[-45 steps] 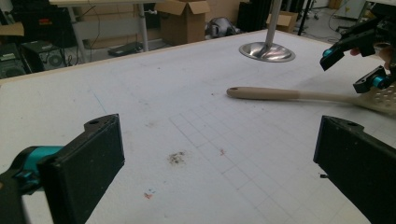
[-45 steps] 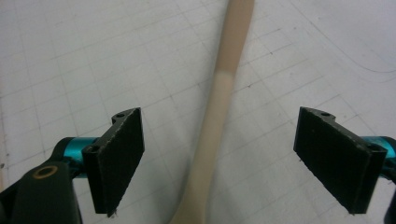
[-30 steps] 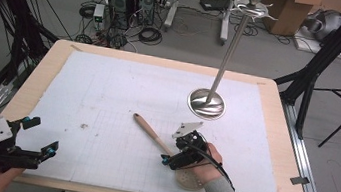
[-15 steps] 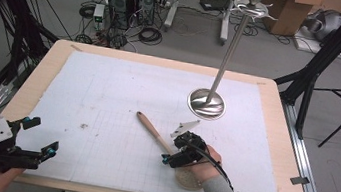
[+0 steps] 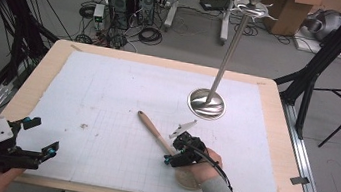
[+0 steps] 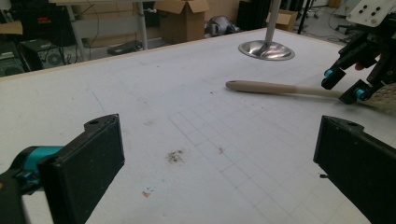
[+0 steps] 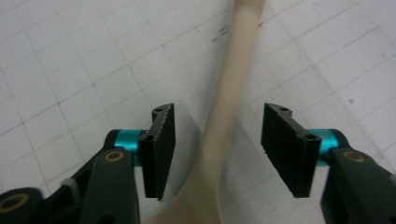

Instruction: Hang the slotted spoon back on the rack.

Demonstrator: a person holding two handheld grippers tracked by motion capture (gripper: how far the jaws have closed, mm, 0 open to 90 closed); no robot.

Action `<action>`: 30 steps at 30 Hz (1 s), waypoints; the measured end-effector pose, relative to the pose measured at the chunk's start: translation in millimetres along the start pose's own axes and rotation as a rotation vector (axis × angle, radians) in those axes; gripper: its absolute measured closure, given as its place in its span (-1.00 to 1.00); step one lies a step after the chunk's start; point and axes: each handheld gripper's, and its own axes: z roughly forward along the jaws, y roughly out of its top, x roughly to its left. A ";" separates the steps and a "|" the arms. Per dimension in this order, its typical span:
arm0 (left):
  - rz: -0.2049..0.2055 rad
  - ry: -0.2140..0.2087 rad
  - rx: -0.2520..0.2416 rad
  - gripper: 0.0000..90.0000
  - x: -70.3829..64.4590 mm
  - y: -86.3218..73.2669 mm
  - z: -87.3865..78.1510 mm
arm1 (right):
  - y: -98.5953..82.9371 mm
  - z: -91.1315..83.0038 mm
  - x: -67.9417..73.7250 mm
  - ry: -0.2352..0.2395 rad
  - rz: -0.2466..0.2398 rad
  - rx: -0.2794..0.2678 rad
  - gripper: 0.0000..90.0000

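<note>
The right gripper (image 7: 217, 149) sits released, its jaws straddling the wooden spoon (image 7: 229, 107) handle without touching. The left gripper (image 5: 35, 145) hovers released, well apart, over the surface (image 5: 108, 92).

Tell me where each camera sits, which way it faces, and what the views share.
High view: above the person's side, looking forward and down on the table; both forearms show.
Left gripper view: low over the mat, facing the stand; open jaws.
Right gripper view: looking down at the wooden spoon between open jaws.
Shared: the spoon shows in all three.
</note>
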 end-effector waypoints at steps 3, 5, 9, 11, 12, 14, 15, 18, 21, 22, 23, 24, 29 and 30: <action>0.000 0.000 0.001 -0.95 0.1 -0.3 0.1 | -0.2 1.6 3.1 -0.006 -0.014 0.023 0.14; 0.000 0.000 0.002 -0.95 0.5 -0.6 0.2 | -0.2 1.0 3.9 -0.016 -0.023 0.023 0.25; -0.003 0.001 0.002 -0.95 0.8 -0.9 0.2 | -0.5 -0.8 2.8 -0.019 -0.007 0.036 0.45; -0.003 0.001 0.003 -0.95 0.6 -0.9 0.3 | -0.4 -1.4 2.3 -0.014 -0.007 0.044 0.55; -0.003 0.002 0.003 -0.95 0.6 -0.9 0.4 | -0.2 -1.7 3.0 -0.011 -0.008 0.050 0.56; 0.000 0.000 0.005 -0.95 0.4 -0.9 0.6 | 0.4 -1.8 3.8 -0.012 -0.010 0.058 0.57; 0.000 0.001 0.005 -0.95 0.3 -1.0 0.8 | 0.7 -1.9 3.4 -0.012 -0.010 0.061 0.58; -0.003 -0.001 0.004 -0.95 -0.1 -1.2 1.3 | 0.5 -2.4 2.6 -0.003 0.002 0.063 0.62; -0.001 -0.001 0.006 -0.95 0.3 -1.2 1.3 | -0.2 -2.7 0.6 0.011 0.013 0.061 0.72; -0.001 -0.001 0.006 -0.95 0.4 -1.2 1.2 | -0.4 -3.0 0.0 0.015 0.012 0.062 0.73; -0.001 0.000 0.005 -0.95 0.4 -1.2 1.2 | -0.4 -3.1 0.3 0.015 -0.010 0.062 0.73; -0.002 0.000 0.005 -0.95 0.4 -1.2 1.1 | -0.3 -3.1 0.8 0.014 -0.010 0.065 0.74; -0.002 0.000 0.006 -0.95 0.3 -1.2 1.1 | -0.2 -3.1 0.0 0.019 -0.011 0.064 0.74; -0.002 0.000 0.006 -0.95 0.3 -1.2 1.1 | -0.2 -3.2 -0.2 0.020 -0.009 0.064 0.74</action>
